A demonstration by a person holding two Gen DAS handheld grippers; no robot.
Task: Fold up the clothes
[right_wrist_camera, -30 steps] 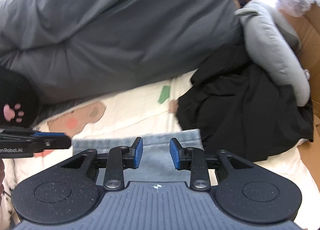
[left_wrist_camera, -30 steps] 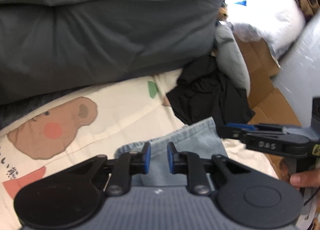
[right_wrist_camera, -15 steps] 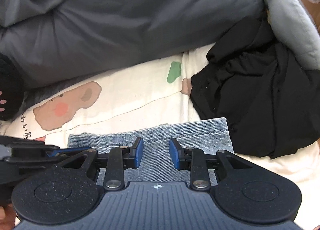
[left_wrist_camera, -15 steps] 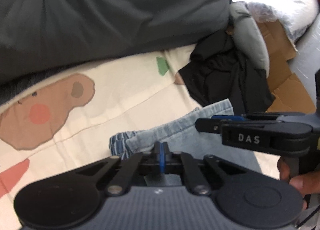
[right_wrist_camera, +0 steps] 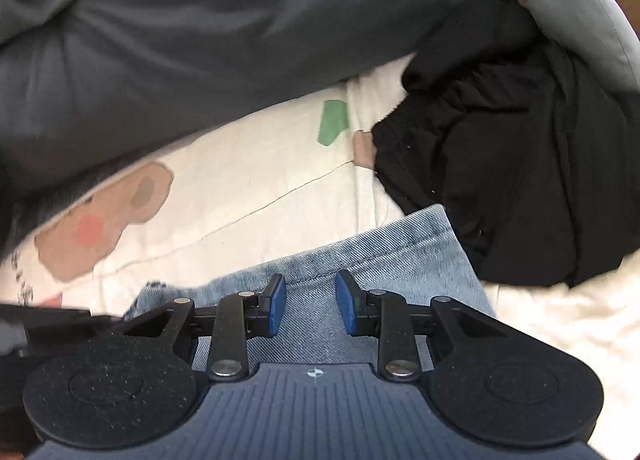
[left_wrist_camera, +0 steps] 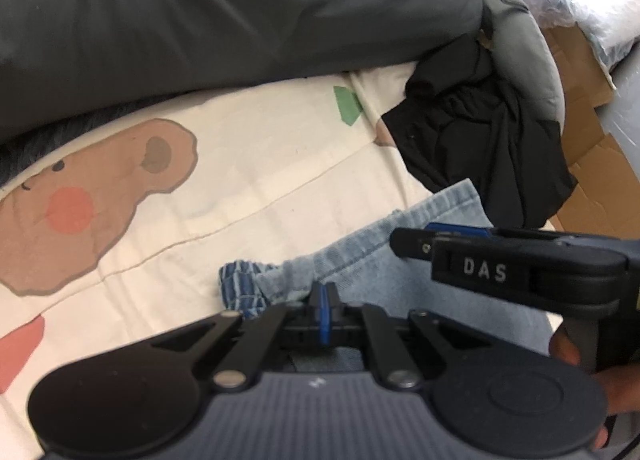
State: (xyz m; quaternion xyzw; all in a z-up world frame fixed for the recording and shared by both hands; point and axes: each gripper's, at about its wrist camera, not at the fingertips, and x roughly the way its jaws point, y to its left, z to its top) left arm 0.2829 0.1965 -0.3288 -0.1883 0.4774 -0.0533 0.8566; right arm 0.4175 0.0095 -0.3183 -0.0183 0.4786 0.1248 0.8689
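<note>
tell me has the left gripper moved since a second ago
Yes. The left gripper has come down toward the bed: against the bear print, which now looms larger, it sits lower, its jaws closed on the jeans hem.

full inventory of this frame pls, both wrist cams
jeans: 1, light blue denim, on the sheet nearest the cameras
sheet: 1, cream with a brown bear print and a green patch, under everything
duvet: 1, dark grey, bulky, along the far side
black garment: 1, crumpled, right of the jeans, touching them
grey padded item: 1, light grey, behind the black garment
cardboard: brown, far right
left hand-held gripper: shut, denim bunched at its blue pads
right hand-held gripper: open, over the jeans hem
hand: 1, holding the right one's handle
</note>
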